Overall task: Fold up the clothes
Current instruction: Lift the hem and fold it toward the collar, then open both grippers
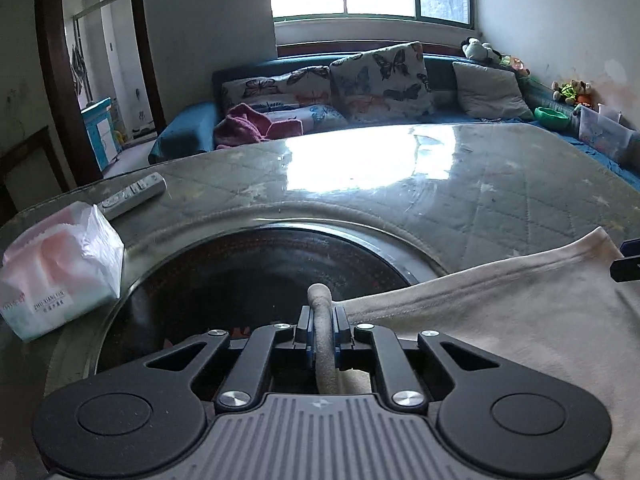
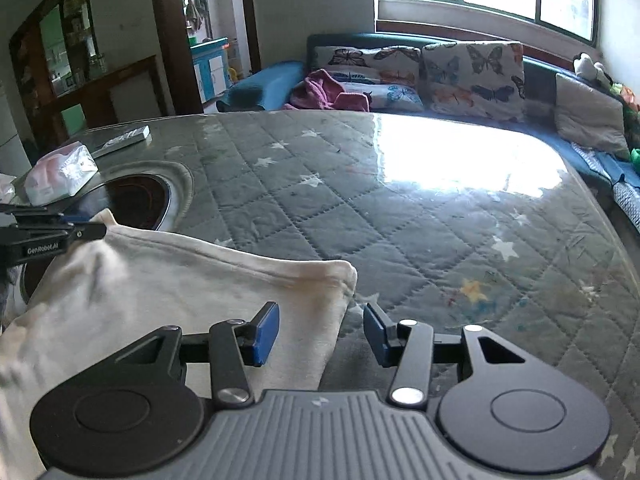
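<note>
Folding is barely begun: the cream cotton garment (image 2: 192,300) lies loosely spread on the quilted grey table (image 2: 400,220), left gripper (image 1: 323,322) pinching its corner, right gripper (image 2: 322,330) spread wide over the opposite corner

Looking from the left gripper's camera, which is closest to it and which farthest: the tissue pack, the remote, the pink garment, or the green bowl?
From the left gripper, shut on the white cloth:
1. Tissue pack, near left on the table.
2. Remote, just behind the pack, left.
3. Pink garment, on the sofa beyond the table, left of centre.
4. Green bowl, far right on the sofa; roughly as far as the garment, too close to call.
</note>
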`<state>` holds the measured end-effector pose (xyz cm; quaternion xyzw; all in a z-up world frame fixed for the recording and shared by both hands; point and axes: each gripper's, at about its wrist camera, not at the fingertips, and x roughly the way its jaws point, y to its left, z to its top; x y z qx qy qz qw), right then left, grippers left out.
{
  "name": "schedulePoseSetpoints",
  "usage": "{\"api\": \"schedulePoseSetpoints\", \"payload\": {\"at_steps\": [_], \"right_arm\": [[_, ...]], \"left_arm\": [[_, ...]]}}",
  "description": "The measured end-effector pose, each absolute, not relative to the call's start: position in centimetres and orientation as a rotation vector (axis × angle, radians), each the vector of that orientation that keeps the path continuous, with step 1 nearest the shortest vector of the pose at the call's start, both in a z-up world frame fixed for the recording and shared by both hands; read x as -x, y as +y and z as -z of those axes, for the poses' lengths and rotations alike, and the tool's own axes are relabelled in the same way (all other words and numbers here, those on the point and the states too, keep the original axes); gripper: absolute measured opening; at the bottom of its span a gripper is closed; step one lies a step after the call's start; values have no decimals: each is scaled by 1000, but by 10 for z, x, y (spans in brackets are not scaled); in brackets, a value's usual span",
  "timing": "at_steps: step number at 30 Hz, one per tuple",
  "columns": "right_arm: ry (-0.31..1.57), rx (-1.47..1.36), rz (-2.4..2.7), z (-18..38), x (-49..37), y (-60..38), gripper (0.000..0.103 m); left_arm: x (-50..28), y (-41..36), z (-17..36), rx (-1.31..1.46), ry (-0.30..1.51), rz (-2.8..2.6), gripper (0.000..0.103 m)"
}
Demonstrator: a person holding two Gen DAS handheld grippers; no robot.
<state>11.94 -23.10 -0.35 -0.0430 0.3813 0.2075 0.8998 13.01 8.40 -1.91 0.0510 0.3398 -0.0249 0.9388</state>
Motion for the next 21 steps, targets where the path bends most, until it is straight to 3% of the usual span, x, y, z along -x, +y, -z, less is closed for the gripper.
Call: {"api": "schedulePoseSetpoints", "payload": {"at_steps": [4, 7, 9, 11, 19, 21], "right_arm": [[794, 97, -446, 6, -127, -223, 36], [792, 101, -433, 8, -132, -221, 25], [787, 108, -423, 9, -136, -219, 11], [778, 123, -412, 9, -140, -218, 6], [747, 194, -396, 11, -161, -210, 5], [746, 207, -400, 10, -165, -208, 8]], "left_arm": [[-131, 85, 18, -108, 694, 50, 12], [-135, 83, 17, -113, 694, 48, 12], [-137, 82, 17, -116, 694, 47, 12], [-139, 81, 16, -118, 694, 46, 12], [-157, 83, 17, -128, 693, 24, 14], [-159, 84, 16, -131, 695, 13, 20]]}}
